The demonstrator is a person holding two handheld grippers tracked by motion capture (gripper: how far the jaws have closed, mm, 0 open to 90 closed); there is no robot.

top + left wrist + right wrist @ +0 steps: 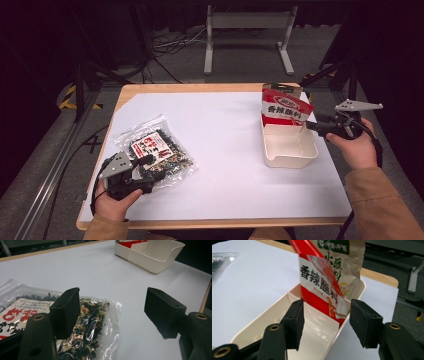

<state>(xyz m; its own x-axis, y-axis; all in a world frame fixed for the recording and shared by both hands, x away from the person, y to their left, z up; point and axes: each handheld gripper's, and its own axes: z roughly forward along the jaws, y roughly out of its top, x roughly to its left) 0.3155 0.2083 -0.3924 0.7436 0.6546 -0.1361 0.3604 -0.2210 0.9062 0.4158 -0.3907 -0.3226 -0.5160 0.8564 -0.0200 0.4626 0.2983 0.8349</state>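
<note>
A clear bag of dark dried mix (157, 152) with a red and white label lies flat at the table's front left. My left gripper (142, 170) is at its near edge, open. In the left gripper view the bag (92, 325) runs under the left jaw and its corner reaches into the gap of the gripper (113, 296); the pads do not press it. A cream bin (290, 145) stands at the right. A red sachet (285, 107) leans upright in its far end, with a brown packet (282, 90) behind. My right gripper (310, 125) is open just right of the bin. Its jaws (325, 307) frame the red sachet (322, 282) without touching it.
A white sheet (225, 150) covers the wooden table, whose edge (210, 222) shows at the front. A white metal stand (247, 37) and cables lie on the floor behind. The bin's near compartment (319, 332) holds nothing.
</note>
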